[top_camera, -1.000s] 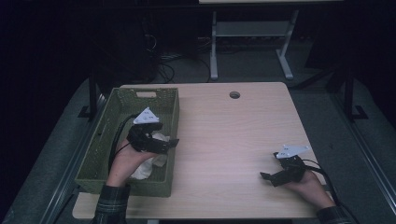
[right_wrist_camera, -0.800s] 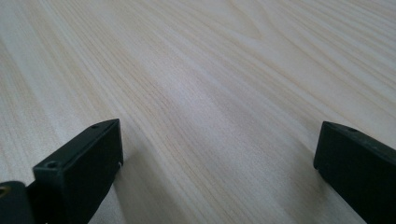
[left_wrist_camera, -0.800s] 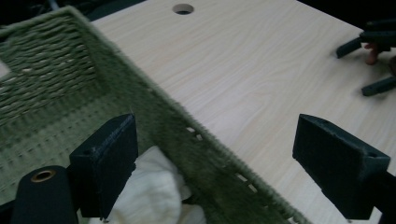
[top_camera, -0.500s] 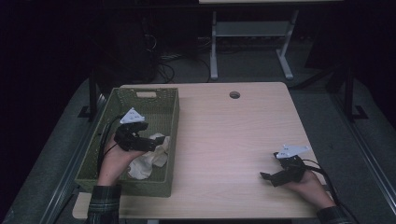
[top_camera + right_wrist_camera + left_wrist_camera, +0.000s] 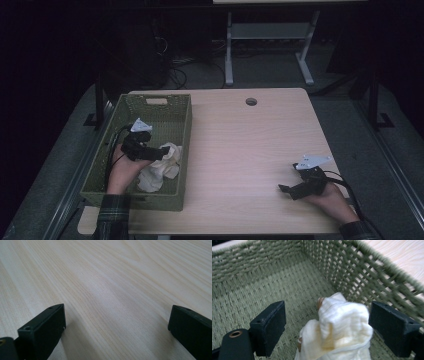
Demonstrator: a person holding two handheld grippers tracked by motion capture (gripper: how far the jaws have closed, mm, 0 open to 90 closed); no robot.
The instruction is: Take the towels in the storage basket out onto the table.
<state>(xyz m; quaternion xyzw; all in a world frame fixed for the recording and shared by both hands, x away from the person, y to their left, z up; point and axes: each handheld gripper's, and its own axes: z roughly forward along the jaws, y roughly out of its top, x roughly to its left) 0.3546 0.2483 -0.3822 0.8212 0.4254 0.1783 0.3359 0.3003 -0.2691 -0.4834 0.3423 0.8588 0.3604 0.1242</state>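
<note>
A crumpled cream-white cloth is seen lying on the woven floor of the green basket, toward its near right corner and close against the right-hand wall. In the left gripper view the cloth is bunched up into a rounded mound between the two black jaws, which are spread wide; neither jaw is seen pressing the fabric, a gap being visible on the one side, while contact on the other cannot be told. The left gripper is held inside the basket, low over the cloth, with the hand and a plaid sleeve entering over the near rim. The basket is placed on the left part of a pale wooden table, its long side running away from the person. The right gripper is rested on the bare tabletop near the near right corner, well apart from the basket; its jaws are spread wide, with plain wood grain observed between them
</note>
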